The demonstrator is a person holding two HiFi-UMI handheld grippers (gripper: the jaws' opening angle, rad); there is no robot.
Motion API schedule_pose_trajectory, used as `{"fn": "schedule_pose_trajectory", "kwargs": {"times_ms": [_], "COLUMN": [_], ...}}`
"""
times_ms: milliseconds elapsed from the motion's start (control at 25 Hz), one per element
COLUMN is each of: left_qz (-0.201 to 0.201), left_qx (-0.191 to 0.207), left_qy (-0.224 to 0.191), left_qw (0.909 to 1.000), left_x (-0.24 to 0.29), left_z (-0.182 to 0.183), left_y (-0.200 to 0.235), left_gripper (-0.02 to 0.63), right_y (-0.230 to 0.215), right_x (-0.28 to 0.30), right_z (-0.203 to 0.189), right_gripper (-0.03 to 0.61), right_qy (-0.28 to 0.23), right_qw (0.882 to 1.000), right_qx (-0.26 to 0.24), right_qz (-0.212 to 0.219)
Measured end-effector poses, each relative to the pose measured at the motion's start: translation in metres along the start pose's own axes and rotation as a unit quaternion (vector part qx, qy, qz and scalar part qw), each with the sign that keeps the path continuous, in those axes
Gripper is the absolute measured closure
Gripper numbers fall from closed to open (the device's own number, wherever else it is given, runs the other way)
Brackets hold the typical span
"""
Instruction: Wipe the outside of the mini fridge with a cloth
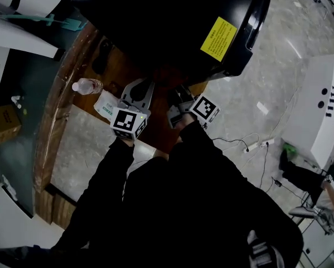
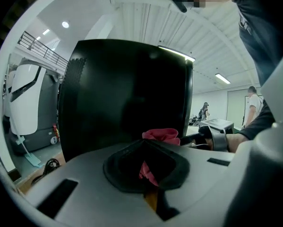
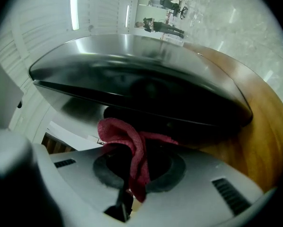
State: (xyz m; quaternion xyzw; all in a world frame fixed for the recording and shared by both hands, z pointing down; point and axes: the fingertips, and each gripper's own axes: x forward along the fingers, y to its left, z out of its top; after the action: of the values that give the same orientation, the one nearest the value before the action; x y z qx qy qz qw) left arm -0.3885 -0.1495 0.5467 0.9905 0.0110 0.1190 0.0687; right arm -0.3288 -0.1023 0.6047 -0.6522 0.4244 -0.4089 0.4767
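Cloth (image 3: 132, 145), red: hanging bunched between the two tools, close before the black mini fridge (image 2: 127, 93). Left tool (image 2: 148, 167): pinching one fold. Right tool (image 3: 134, 174): clamping another fold. Fridge: standing on the wooden desk (image 3: 257, 126).

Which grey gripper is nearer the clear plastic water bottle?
The left gripper, right beside the clear plastic bottle; the right gripper, also pinching the red cloth, sits farther off.
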Motion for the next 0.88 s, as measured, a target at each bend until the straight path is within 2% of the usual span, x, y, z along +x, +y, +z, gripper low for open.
{"fn": "schedule_pose_trajectory", "kwargs": {"times_ms": [80, 200, 400, 560, 720, 880], "left_qz": [-0.005, -0.005, 0.001, 0.007, 0.019, 0.013], "left_qx": [-0.003, -0.016, -0.044, -0.06, -0.078, -0.068], "left_qy": [0.02, 0.048, 0.098, 0.128, 0.122, 0.095], "left_qw": [0.9998, 0.9987, 0.9943, 0.9899, 0.9892, 0.9931], "left_x": [0.011, 0.028, 0.046, 0.054, 0.054, 0.042], "left_z": [-0.024, -0.06, -0.118, -0.148, -0.145, -0.115], "left_y": [-0.001, 0.001, 0.009, 0.011, 0.01, 0.0], "left_gripper": [0.609, 0.609, 0.609, 0.609, 0.609, 0.609], "right_y": [-0.026, -0.051, -0.101, -0.137, -0.162, -0.159], "right_x": [0.001, 0.011, 0.016, 0.016, 0.016, 0.011], "right_z": [-0.004, -0.008, -0.015, -0.021, -0.025, -0.025], "right_gripper": [0.525, 0.525, 0.525, 0.525, 0.525, 0.525], "right_qy": [0.007, 0.012, 0.028, 0.036, 0.03, 0.041], "right_qw": [0.999, 1.0, 0.998, 0.995, 0.99, 0.988], "right_qx": [0.009, 0.016, 0.021, 0.035, 0.068, 0.06], "right_qz": [-0.031, -0.018, -0.053, -0.088, -0.117, -0.134]}}
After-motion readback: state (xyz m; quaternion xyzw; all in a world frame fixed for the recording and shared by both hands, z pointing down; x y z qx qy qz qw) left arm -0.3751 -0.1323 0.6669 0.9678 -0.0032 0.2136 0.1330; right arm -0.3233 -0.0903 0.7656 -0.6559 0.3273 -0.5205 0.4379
